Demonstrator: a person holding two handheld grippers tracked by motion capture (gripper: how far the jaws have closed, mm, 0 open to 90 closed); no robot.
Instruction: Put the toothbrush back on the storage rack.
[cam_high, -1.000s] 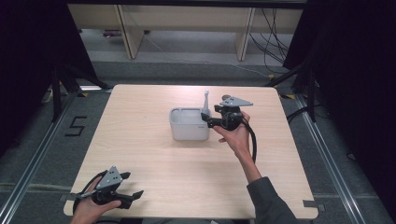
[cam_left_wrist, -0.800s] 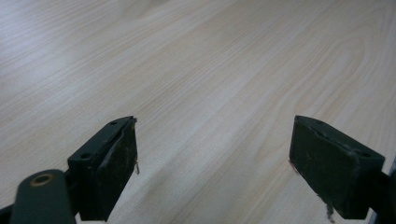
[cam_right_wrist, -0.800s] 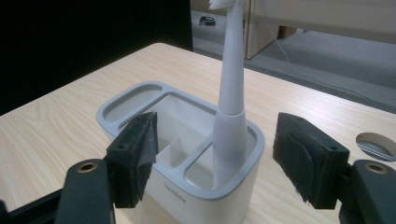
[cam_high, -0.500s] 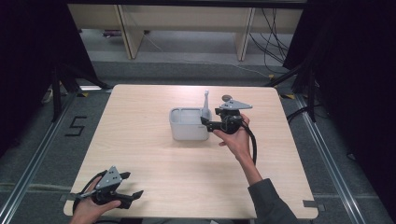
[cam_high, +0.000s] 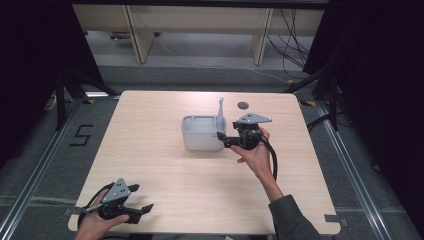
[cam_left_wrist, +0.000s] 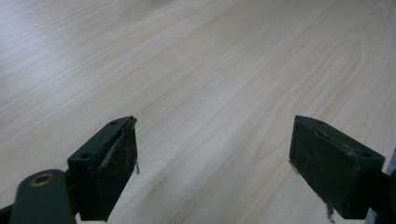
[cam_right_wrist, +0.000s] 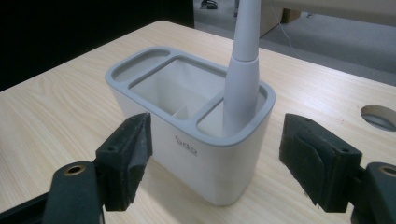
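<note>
Right claw (cam_high: 223, 139) spread wide, jaws empty, set just beside the right end of the grey-rimmed white organiser caddy (cam_high: 201, 134) near the middle of the pale wooden surface (cam_high: 165, 180). In the right gripper view (cam_right_wrist: 215, 163), black jaws apart on either side of the caddy's near end, flanking it with a gap on both sides, touching neither wall. Caddy upright, split into three compartments: a narrow one at the far end, a large one in the middle, a small one at the end nearest the claw. Grey tapered handle (cam_right_wrist: 243, 70) of some tool standing in that near compartment, leaning slightly, top cut off by the frame; same handle (cam_high: 220, 114) rising above the rim in the high view. Small round hole (cam_high: 243, 105) in the surface behind the right hand (cam_high: 255, 152).

Left claw (cam_high: 140, 210) at the near left corner of the surface, well apart from the caddy, held in the left hand (cam_high: 92, 225). Jaws likewise wide in the left gripper view (cam_left_wrist: 212, 158), gripping nothing, bare wood grain between them.
</note>
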